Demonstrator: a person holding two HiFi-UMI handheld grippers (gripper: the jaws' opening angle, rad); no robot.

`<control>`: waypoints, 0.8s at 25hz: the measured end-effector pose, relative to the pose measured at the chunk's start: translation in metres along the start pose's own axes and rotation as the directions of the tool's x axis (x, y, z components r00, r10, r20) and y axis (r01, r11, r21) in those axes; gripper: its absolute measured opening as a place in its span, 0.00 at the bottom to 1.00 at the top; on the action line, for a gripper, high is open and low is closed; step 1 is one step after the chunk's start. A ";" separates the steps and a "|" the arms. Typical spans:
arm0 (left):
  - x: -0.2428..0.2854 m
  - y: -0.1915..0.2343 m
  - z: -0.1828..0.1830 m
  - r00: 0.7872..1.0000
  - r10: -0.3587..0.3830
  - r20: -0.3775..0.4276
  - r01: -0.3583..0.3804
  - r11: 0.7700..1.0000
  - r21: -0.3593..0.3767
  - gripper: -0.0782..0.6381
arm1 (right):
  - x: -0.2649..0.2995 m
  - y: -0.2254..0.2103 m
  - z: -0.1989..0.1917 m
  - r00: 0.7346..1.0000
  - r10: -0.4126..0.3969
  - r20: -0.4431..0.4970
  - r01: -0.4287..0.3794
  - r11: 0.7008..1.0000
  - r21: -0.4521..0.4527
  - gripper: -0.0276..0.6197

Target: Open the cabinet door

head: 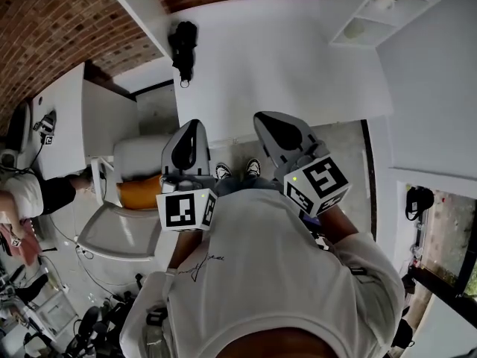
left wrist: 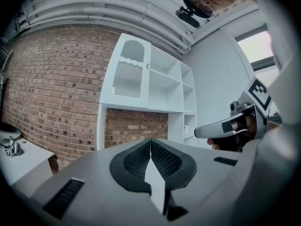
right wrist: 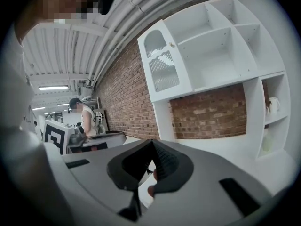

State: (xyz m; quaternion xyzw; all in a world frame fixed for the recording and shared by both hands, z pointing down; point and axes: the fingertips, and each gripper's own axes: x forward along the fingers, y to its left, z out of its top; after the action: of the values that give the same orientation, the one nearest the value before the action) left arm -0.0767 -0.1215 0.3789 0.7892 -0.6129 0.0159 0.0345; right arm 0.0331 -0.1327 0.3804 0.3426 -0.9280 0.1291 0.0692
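Head view: the person stands over a white counter (head: 283,58) whose near edge runs just ahead of both grippers. The left gripper (head: 191,128) and the right gripper (head: 264,121) are held side by side at chest height and point forward over that edge, with a clear gap between them. A brick wall (head: 52,21) curves along the far side. The white shelf unit (head: 373,10) shows at the upper right, well apart from both tools.

Left gripper view: the left gripper (left wrist: 150,143) has its jaws pressed together, nothing between them. Beyond lies open air up to the shelf unit (left wrist: 171,86). The cabinet door (left wrist: 128,69) sits shut at the unit's upper left corner, an arched ribbed pane in it, its outer edge against the brick. Open shelves lie to its right and a bare brick recess below. The right gripper (left wrist: 221,128) pokes in from the right, level.

Right gripper view: the right gripper (right wrist: 153,147) is likewise closed and empty. The cabinet door (right wrist: 162,65) is flush in its frame, a small knob (right wrist: 172,44) on its right edge, far above the jaws. A mug (right wrist: 272,103) stands on a side shelf, and another person (right wrist: 84,114) stands far left
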 end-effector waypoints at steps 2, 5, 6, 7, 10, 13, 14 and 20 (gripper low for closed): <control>0.006 0.005 0.006 1.000 -0.008 0.016 0.008 1.000 0.002 0.13 | 0.005 -0.002 0.013 1.000 -0.002 0.019 0.003 0.999 -0.039 0.08; 0.013 0.009 0.010 0.999 -0.021 0.033 0.021 1.000 -0.002 0.13 | 0.014 -0.006 0.029 0.999 -0.013 0.043 0.016 0.997 -0.081 0.08; 0.016 0.010 0.010 0.999 -0.024 0.036 0.025 1.000 -0.004 0.13 | 0.017 -0.008 0.034 0.999 -0.017 0.050 0.022 0.996 -0.091 0.08; 0.018 0.011 0.010 0.999 -0.027 0.037 0.027 1.000 -0.006 0.13 | 0.020 -0.010 0.039 0.998 -0.023 0.055 0.028 0.995 -0.099 0.08; 0.024 0.015 0.011 0.999 -0.030 0.040 0.030 1.000 -0.005 0.13 | 0.030 -0.017 0.053 0.997 -0.036 0.070 0.045 0.991 -0.125 0.08; 0.027 0.019 0.011 0.999 -0.021 0.043 0.022 1.000 -0.007 0.13 | 0.039 -0.024 0.068 0.996 -0.031 0.084 0.044 0.987 -0.154 0.08; 0.028 0.021 0.011 0.999 -0.018 0.044 0.019 1.000 -0.010 0.13 | 0.041 -0.026 0.073 0.995 -0.027 0.091 0.042 0.985 -0.165 0.08; 0.033 0.027 0.014 0.999 -0.013 0.052 0.014 1.000 -0.024 0.13 | 0.058 -0.036 0.099 0.993 -0.018 0.119 0.044 0.976 -0.215 0.08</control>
State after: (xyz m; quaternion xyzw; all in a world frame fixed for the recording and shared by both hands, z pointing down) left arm -0.0951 -0.1614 0.3683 0.7931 -0.6084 -0.0124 0.0281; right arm 0.0093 -0.2232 0.3048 0.3544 -0.9335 0.0055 0.0540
